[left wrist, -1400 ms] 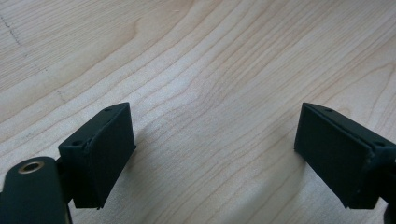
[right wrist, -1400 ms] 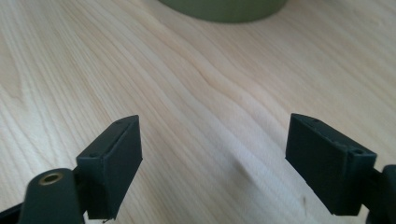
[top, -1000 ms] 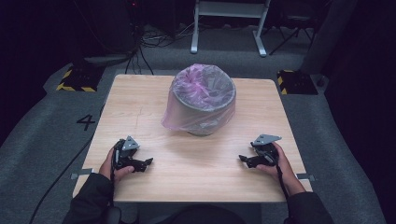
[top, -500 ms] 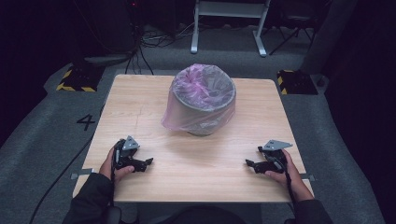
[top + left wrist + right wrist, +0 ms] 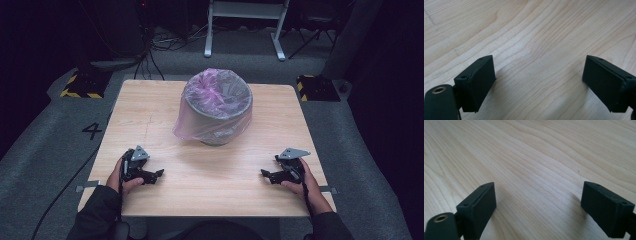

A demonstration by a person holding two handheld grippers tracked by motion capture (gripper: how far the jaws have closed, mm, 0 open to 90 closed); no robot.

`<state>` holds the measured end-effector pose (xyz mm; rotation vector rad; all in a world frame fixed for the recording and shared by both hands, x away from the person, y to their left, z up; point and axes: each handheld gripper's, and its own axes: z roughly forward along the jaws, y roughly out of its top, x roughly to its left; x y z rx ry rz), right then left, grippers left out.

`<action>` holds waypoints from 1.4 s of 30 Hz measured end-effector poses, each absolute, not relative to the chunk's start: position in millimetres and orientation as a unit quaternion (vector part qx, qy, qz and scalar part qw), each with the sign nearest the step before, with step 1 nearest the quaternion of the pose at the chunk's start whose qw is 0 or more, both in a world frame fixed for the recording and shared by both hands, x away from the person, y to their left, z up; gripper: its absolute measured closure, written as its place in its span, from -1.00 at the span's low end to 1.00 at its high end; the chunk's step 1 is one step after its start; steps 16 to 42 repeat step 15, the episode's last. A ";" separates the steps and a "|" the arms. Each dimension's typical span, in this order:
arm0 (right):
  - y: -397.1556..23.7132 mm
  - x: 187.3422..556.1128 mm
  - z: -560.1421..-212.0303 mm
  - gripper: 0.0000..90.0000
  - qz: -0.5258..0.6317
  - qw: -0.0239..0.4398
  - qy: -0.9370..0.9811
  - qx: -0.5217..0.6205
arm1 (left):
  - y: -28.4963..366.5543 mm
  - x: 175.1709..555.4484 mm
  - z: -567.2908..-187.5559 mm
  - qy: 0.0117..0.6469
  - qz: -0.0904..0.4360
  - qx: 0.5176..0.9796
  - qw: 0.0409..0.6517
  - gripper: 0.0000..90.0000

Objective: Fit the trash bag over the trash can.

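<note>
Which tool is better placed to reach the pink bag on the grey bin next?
Neither clearly: the left tool and right tool both rest open near the table's front edge, the bin between.

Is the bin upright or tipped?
Upright: the grey bin stands on the table, mouth up, pink bag draped over its rim.

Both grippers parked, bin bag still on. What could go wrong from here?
1. The pink bag hangs loose over the grey bin; open jaws may pinch only thin film, which could slip or tear.
2. The bin looks light; a one-sided pull by the left gripper or right gripper might tip or drag it.
</note>
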<state>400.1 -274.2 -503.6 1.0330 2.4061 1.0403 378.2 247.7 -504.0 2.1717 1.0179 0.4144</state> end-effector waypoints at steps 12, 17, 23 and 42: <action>-274.2 400.1 -503.6 -0.71 0.364 0.161 0.843 0.362 | 247.5 378.9 -504.0 0.391 0.159 0.838 0.346 -0.76; -274.2 400.1 -503.6 -0.71 0.364 0.161 0.843 0.362 | 247.5 378.9 -504.0 0.391 0.160 0.838 0.346 -0.77; -274.2 400.1 -503.6 -0.71 0.364 0.161 0.843 0.362 | 247.5 378.9 -504.0 0.391 0.160 0.838 0.346 -0.77; -274.2 400.1 -503.6 -0.71 0.364 0.161 0.843 0.362 | 247.5 378.9 -504.0 0.391 0.160 0.838 0.346 -0.77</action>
